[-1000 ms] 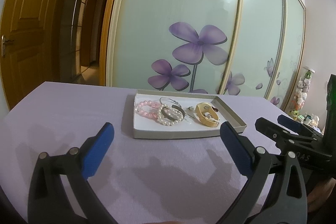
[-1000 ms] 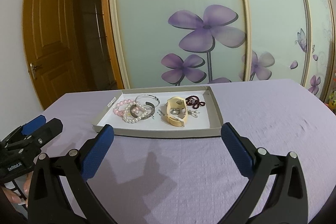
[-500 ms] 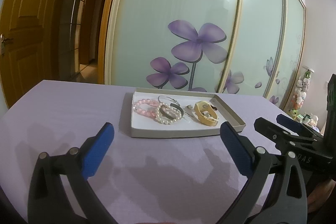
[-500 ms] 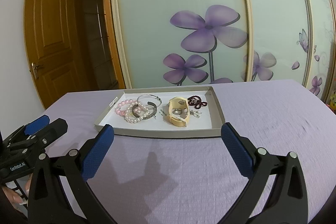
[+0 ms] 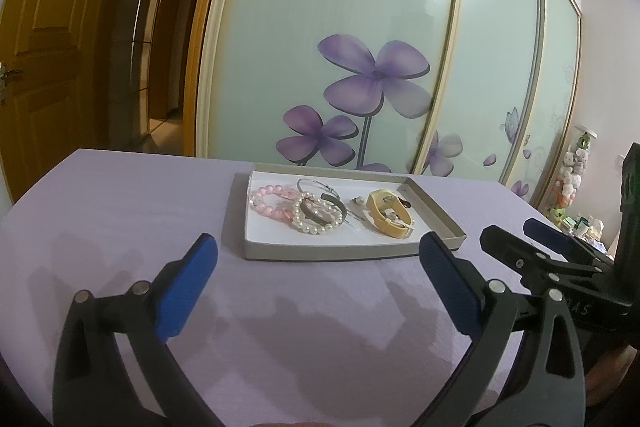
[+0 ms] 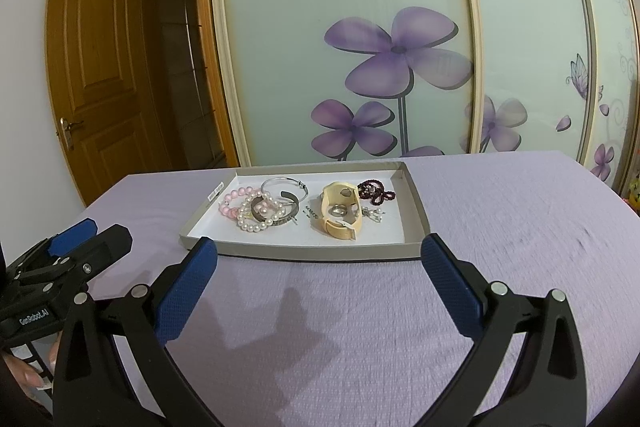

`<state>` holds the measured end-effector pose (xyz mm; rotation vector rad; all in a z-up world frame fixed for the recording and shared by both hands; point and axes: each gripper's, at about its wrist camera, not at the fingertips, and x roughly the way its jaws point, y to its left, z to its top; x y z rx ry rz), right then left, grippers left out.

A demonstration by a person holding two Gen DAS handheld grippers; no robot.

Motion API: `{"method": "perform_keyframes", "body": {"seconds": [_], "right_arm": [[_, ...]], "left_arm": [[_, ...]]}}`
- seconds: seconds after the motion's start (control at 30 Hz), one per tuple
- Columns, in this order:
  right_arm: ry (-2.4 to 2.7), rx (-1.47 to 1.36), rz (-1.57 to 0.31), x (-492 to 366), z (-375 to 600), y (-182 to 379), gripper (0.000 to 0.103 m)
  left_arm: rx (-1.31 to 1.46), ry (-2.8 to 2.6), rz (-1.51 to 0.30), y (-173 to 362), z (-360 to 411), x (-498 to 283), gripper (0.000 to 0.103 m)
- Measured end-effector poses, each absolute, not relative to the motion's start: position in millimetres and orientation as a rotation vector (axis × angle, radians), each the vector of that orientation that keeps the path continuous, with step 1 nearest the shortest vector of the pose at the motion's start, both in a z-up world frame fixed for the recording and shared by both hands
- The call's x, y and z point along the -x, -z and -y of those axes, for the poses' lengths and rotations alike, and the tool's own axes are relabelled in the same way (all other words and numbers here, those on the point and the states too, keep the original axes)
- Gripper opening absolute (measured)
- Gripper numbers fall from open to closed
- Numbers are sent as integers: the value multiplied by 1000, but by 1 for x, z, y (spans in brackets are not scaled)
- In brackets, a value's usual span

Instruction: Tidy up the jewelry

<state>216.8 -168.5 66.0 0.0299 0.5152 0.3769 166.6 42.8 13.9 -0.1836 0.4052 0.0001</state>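
Note:
A shallow grey tray [image 6: 416, 203] with a white floor lies on the lilac cloth ahead of both grippers. It holds a pink bead bracelet [image 6: 232, 199], a pearl bracelet [image 6: 256, 223], a silver bangle [image 6: 280, 185], a dark cuff [image 6: 286, 215], a cream wide band [image 6: 340, 215] with a ring inside, dark red beads [image 6: 374, 191] and small earrings. The same tray [image 5: 436, 215] shows in the left wrist view. My left gripper [image 5: 318, 279] and right gripper [image 6: 318, 279] both stand open and empty, short of the tray's near wall.
The lilac-covered table [image 6: 500, 227] stretches around the tray. Behind it stand sliding glass doors with purple flowers [image 6: 400, 59] and a wooden door [image 6: 96, 75] at the left. The right gripper [image 5: 540, 247] appears at the left view's right edge; the left gripper [image 6: 72, 239] at the right view's left.
Both grippers have crept slightly closer to the tray and shifted a little; the tray sits a bit larger in view. Jaws stay open.

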Motion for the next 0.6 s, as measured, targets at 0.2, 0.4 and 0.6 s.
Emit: {"method": "perform_keyframes", "body": {"seconds": [0.2,0.4,0.6], "right_arm": [[-378,-29,-517,-217,168,-65,102],[-377,-30,-517,-217,167,-65,102],[-378,-30,-517,-217,167,-65,102]], "left_arm": [[183,1,-406,-14,-43,-167,101],[184,7,-407,-13,-42,-165,101],[184,8,-407,-13,-42,-166,101]]}}
